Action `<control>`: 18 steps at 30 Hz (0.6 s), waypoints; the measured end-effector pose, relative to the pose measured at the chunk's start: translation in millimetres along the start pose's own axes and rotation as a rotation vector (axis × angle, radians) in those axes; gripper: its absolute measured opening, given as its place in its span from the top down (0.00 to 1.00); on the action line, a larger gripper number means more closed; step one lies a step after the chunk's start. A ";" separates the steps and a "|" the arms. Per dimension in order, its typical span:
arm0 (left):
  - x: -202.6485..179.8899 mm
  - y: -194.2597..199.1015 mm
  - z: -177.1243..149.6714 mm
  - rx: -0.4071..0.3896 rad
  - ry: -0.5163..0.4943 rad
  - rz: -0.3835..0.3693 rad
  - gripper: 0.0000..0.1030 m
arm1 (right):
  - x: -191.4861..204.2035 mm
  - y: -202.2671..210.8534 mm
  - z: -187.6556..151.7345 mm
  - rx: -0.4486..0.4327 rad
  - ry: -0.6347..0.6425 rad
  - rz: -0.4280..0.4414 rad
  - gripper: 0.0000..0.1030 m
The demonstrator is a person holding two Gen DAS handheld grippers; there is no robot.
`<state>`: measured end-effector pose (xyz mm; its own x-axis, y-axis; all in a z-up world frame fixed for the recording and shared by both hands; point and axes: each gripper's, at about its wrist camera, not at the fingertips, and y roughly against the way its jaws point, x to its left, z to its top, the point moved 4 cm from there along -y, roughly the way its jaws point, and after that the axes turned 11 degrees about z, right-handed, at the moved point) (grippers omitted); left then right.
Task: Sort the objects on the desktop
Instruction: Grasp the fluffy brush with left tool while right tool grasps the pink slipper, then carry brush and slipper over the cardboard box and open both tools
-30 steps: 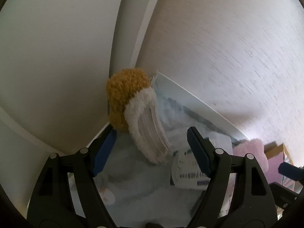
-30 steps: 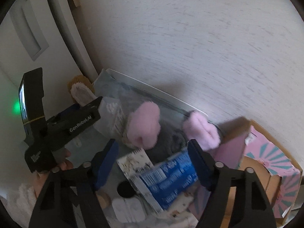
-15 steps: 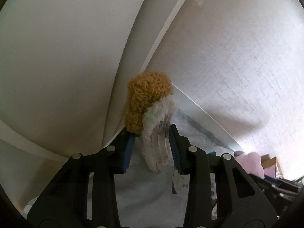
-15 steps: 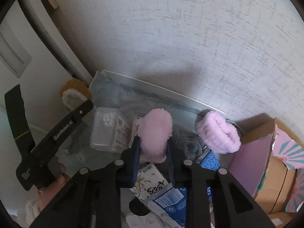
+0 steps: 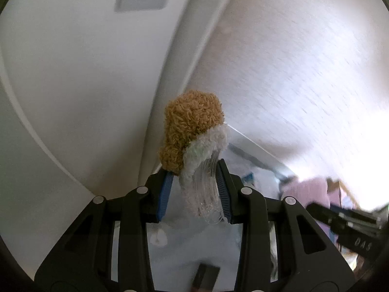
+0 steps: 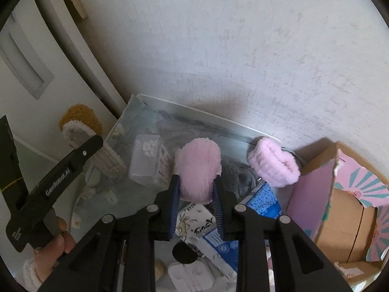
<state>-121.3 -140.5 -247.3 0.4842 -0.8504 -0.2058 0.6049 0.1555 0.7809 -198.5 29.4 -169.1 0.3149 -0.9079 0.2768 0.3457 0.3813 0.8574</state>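
The left gripper clamped a brown-and-white fuzzy slipper, the right gripper a pink plush slipper, a pink fluffy band lying at two o'clock.

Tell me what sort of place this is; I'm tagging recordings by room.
Probably a home desk or dressing table in a wall corner: a glass-topped surface crowded with a cotton swab box, a fluffy pink headband and a torn cardboard box.
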 end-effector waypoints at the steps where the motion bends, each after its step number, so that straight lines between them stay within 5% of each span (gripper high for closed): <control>1: -3.4 3.4 1.3 0.003 -0.017 -0.002 0.69 | 1.1 6.1 0.5 -0.009 -0.001 -0.001 0.77; 12: -89.0 69.3 24.2 0.015 -0.291 -0.104 0.69 | 1.3 82.0 -6.7 -0.083 -0.005 0.002 0.77; 18: -145.3 98.5 2.7 0.061 -0.426 -0.160 0.69 | -32.2 129.3 -22.0 -0.114 -0.037 -0.058 0.77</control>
<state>-133.8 -3.0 -138.9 0.0770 -0.9942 -0.0755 0.6065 -0.0134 0.7949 -144.5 111.7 -76.6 0.2590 -0.9340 0.2460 0.4610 0.3434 0.8183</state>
